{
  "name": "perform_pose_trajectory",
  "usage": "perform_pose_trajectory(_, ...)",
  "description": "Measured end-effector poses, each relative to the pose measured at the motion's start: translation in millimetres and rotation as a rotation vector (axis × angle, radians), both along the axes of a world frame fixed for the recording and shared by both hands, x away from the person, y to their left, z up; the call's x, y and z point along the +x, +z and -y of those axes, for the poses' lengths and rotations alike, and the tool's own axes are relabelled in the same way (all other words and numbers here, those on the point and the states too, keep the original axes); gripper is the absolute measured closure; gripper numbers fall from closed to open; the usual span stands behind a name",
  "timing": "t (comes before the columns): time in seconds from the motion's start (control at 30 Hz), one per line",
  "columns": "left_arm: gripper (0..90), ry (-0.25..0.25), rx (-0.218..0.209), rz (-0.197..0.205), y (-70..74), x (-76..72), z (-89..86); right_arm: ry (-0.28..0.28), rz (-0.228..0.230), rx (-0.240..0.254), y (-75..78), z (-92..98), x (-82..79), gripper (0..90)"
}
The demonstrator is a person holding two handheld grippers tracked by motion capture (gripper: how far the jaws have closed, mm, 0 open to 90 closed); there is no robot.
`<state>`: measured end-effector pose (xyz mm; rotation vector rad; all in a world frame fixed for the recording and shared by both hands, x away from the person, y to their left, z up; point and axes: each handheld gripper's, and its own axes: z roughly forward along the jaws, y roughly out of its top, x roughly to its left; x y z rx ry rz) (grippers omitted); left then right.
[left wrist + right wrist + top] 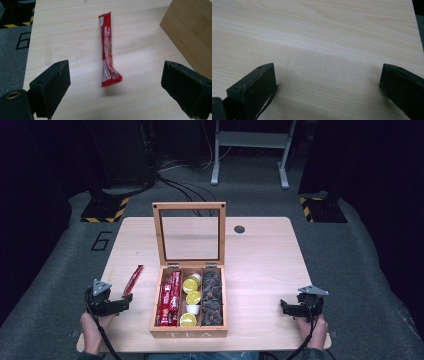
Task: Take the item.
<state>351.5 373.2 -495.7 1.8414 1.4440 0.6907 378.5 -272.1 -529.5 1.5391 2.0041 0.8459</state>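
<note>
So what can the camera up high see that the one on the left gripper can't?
High view alone: the open wooden tea box's inside, with red sachets, yellow cups and dark pods, and the right gripper. Left gripper view alone: the print on the red sachet lying loose between the left gripper's open jaws, untouched. Both show that sachet, the table and the box's outer wall.

Left tongs (126,300) held low at the near left, jaws spread wide and empty. Right tongs (283,306) low at the near right, jaws also wide apart.
</note>
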Motion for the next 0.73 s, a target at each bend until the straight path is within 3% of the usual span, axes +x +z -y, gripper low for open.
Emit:
perform_pose_trajectory(0.03, 8.0, -0.007, 0.003, -0.018, -1.2, -3.0, -0.9, 0.0, 0.0, 0.0, 0.0, 0.0, 0.0, 0.0)
perform_pose_trajectory(0.27, 6.5, -0.009, 0.011, -0.041, -16.0, -14.4, -3.1, -0.002, 0.0, 0.0, 0.0, -0.2, -0.1, 0.0)
perform_pose_trajectory(0.67, 2.9, -0.006, 0.048, -0.079, -35.6, -15.9, -0.6, -0.002, 0.0, 0.004, 0.0, -0.5, 0.3, 0.0)
perform_pose_trajectory(0.73, 2.3, -0.009, 0.043, -0.07, -36.2, -15.8, -1.5, 0.0, 0.0, 0.0, 0.1, -0.1, 0.3, 0.0)
